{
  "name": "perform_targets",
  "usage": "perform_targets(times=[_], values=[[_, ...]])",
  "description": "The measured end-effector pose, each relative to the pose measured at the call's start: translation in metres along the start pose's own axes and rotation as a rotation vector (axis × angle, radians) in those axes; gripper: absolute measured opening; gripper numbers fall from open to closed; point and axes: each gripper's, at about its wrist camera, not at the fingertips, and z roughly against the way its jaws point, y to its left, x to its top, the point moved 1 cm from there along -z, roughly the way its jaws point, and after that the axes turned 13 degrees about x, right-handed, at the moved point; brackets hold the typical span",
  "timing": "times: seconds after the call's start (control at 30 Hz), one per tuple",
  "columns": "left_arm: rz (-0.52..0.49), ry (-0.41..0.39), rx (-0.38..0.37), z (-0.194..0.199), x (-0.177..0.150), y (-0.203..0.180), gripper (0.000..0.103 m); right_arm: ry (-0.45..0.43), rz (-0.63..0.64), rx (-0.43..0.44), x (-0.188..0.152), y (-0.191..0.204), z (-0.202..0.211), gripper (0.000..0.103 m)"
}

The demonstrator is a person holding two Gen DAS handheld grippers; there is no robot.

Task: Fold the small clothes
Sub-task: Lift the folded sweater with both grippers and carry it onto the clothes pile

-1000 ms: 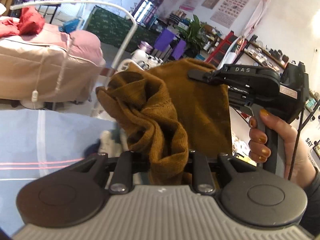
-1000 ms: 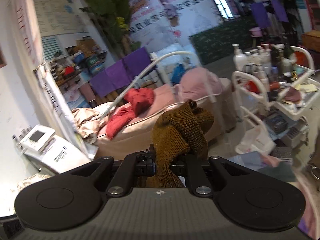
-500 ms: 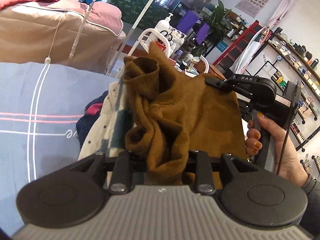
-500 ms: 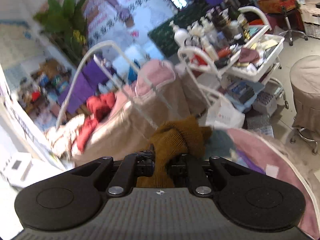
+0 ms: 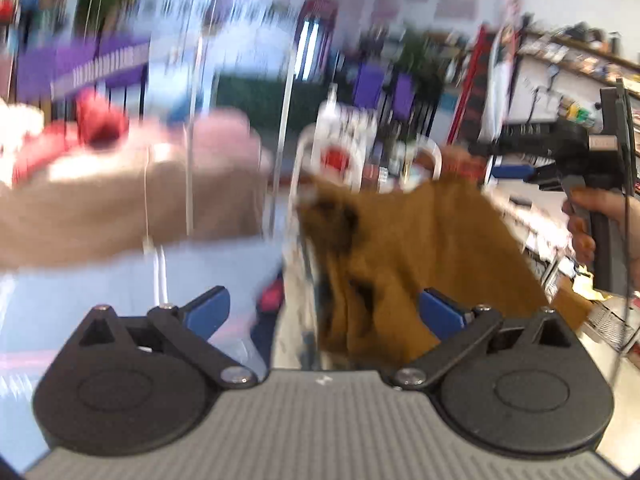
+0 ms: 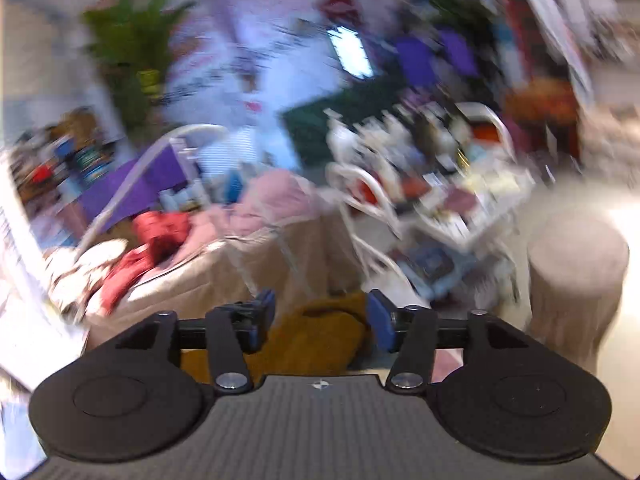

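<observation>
Both wrist views are smeared by motion blur. A mustard-brown knitted garment [image 5: 404, 256] hangs bunched and creased ahead of the left gripper [image 5: 324, 314], filling the left view from centre toward four o'clock, with dark folds near its upper left edge. The left gripper's jaws have just been opening and now stand spread wide; the cloth lies between the blue pads [image 5: 442, 314], and the blur hides whether the right-hand pad touches it. At three o'clock a hand [image 5: 592, 220] holds the right gripper [image 5: 516, 160] by its handle.

In the right view the same knit sits low at six o'clock, between the pads, which have also just parted and no longer press it.

No writing or label is legible through the blur.
</observation>
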Motion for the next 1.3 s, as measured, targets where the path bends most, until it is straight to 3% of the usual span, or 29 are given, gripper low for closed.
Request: perform_targets(times=[0.07, 0.1, 0.13, 0.17, 0.2, 0.27, 0.33, 0.37, 0.43, 0.63, 0.7, 0.77, 0.83, 0.9, 1.0, 1.2, 1.3], values=[[-0.071, -0.065, -0.05, 0.018, 0.002, -0.006, 0.098, 0.027, 0.116, 0.057, -0.003, 0.022, 0.017, 0.087], [-0.108, -0.072, -0.078, 0.022, 0.002, -0.013, 0.095, 0.035, 0.163, 0.094, -0.008, 0.031, 0.024, 0.081], [-0.139, -0.067, -0.099, 0.021, 0.002, -0.021, 0.085, 0.045, 0.201, 0.123, -0.013, 0.038, 0.028, 0.078], [-0.166, -0.061, -0.11, 0.019, 0.001, -0.029, 0.074, 0.052, 0.234, 0.131, -0.018, 0.043, 0.029, 0.069], [-0.187, -0.051, -0.116, 0.016, -0.001, -0.037, 0.07, 0.054, 0.259, 0.123, -0.023, 0.045, 0.029, 0.063], [-0.217, -0.013, -0.126, 0.003, -0.007, -0.053, 0.058, 0.08, 0.292, 0.083, -0.031, 0.042, 0.019, 0.059], [-0.244, 0.025, -0.106, -0.006, -0.015, -0.064, 0.055, 0.133, 0.294, 0.061, -0.041, 0.035, 0.005, 0.055], [-0.266, 0.035, -0.085, -0.012, -0.02, -0.067, 0.055, 0.155, 0.311, 0.037, -0.048, 0.033, -0.001, 0.047], [-0.274, 0.032, -0.075, -0.015, -0.029, -0.067, 0.057, 0.18, 0.327, 0.006, -0.063, 0.025, -0.008, 0.046], [-0.31, 0.033, -0.076, -0.031, -0.034, -0.082, 0.065, 0.115, 0.328, 0.008, -0.08, 0.018, -0.006, 0.052], [-0.325, 0.029, -0.062, -0.047, -0.031, -0.082, 0.074, 0.117, 0.317, 0.005, -0.078, 0.021, -0.005, 0.055], [-0.322, 0.046, -0.039, -0.048, -0.026, -0.08, 0.096, 0.127, 0.331, -0.002, -0.078, 0.024, -0.003, 0.057], [-0.321, 0.052, -0.028, -0.035, -0.02, -0.074, 0.099, 0.127, 0.338, -0.02, -0.073, 0.032, 0.003, 0.069], [-0.337, 0.026, 0.035, -0.018, -0.014, -0.069, 0.103, 0.092, 0.333, -0.006, -0.067, 0.044, 0.018, 0.103], [-0.397, -0.028, 0.078, 0.018, -0.014, -0.065, 0.103, 0.048, 0.329, 0.017, -0.057, 0.066, 0.048, 0.103], [-0.441, -0.043, 0.228, 0.066, 0.007, -0.074, 0.103, 0.147, 0.312, -0.082, -0.051, 0.11, 0.092, 0.103], [-0.434, -0.068, 0.294, 0.078, 0.012, -0.075, 0.103, 0.216, 0.263, -0.081, -0.053, 0.112, 0.097, 0.103]])
